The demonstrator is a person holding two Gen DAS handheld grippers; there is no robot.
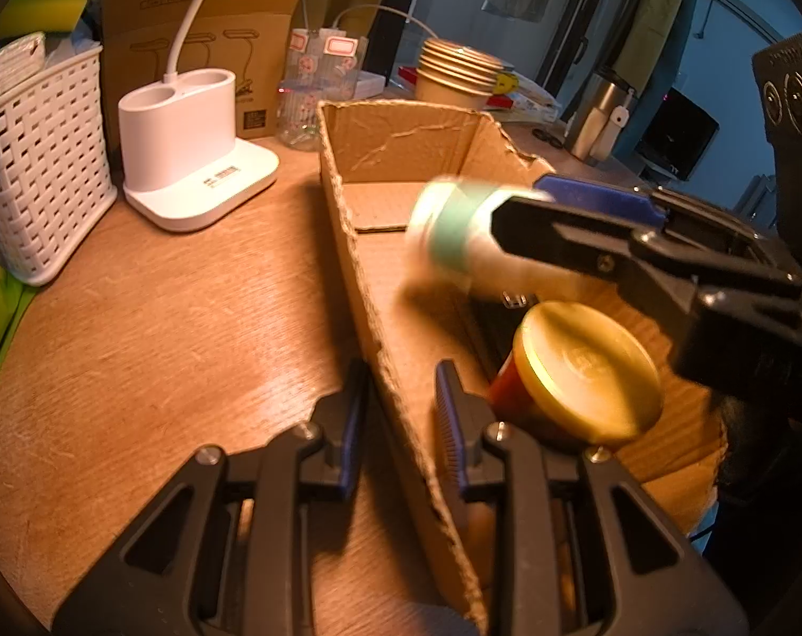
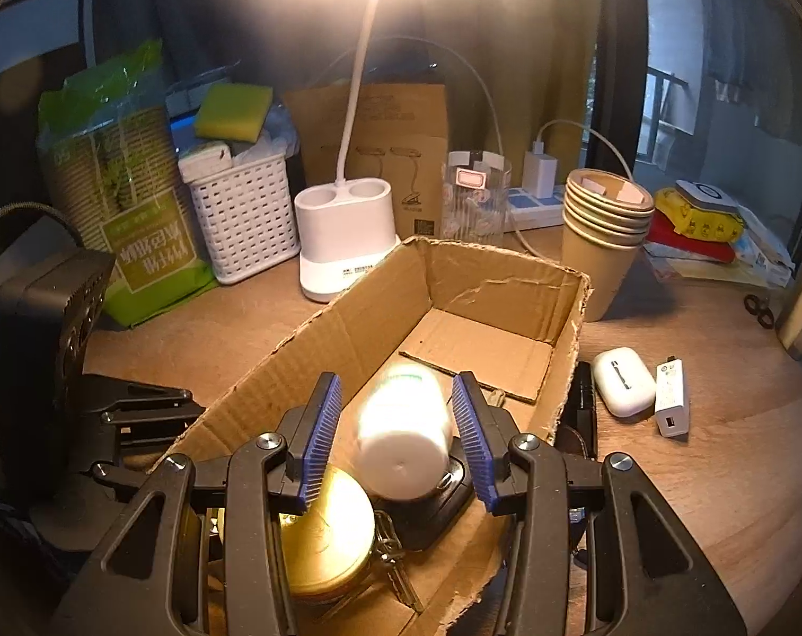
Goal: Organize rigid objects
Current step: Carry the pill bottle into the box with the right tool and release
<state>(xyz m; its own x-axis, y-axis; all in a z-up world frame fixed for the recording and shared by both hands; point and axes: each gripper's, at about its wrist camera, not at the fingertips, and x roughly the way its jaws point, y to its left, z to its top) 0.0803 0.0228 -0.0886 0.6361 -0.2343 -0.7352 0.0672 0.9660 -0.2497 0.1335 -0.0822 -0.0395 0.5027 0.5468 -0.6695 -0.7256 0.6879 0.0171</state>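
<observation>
Over the cardboard box (image 2: 507,286), the right gripper (image 2: 401,437) has its jaws apart around a blurred white bottle (image 2: 403,432), seemingly just let go, so it should land beside the gold-lidded jar (image 2: 326,535), while the left gripper (image 1: 398,418), also apart, straddles the box wall.

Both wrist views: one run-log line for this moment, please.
right gripper: around white bottle, over cardboard box | left gripper: astride box wall | gold-lidded jar: inside
</observation>
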